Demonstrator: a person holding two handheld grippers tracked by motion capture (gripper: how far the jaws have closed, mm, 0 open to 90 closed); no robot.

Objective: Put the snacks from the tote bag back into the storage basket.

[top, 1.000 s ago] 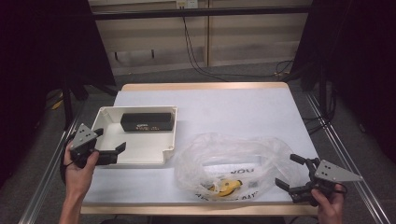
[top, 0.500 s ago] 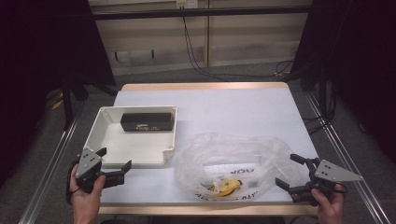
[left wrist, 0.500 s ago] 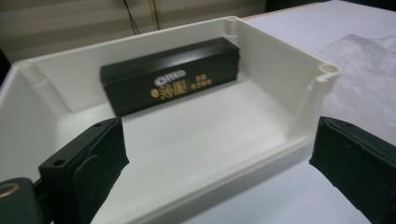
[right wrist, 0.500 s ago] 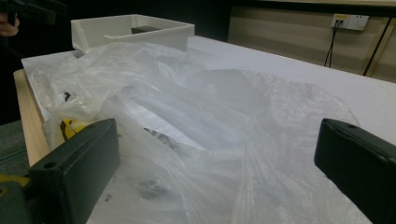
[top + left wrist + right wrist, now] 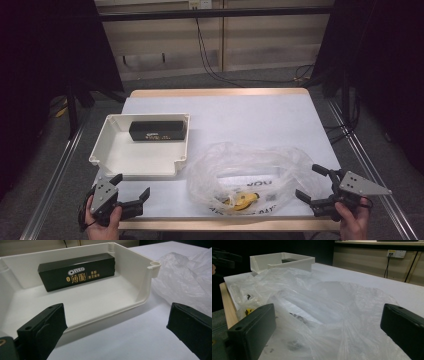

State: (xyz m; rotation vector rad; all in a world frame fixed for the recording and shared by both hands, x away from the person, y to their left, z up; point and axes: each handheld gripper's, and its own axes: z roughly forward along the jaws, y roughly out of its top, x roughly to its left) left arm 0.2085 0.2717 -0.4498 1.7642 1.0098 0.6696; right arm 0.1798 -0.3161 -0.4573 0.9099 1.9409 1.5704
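Observation:
A white tray [image 5: 107,150] sits at the table's left with a black Oreo box [image 5: 157,131] lying along its far wall. To its right a crumpled clear plastic bag [image 5: 250,167] holds a yellow item [image 5: 243,201]. My left gripper [image 5: 132,186] is open at the front left corner, just in front of the tray, and holds nothing. In the left gripper view the tray [image 5: 100,297], the box [image 5: 77,271] and the bag [image 5: 182,277] lie ahead of the open jaws. My right gripper [image 5: 308,181] is open at the bag's right end. In the right gripper view the bag [image 5: 319,302] lies between its jaws.
The far half of the white table [image 5: 240,112] is bare. Its wooden front edge [image 5: 210,225] runs just under both hands. Metal rails [image 5: 50,190] flank the table on both sides. In the right gripper view the tray [image 5: 284,261] stands beyond the bag.
My left gripper has moved from beside the tray's left wall down to the table's front left corner, in front of the tray. The right gripper has stayed put.

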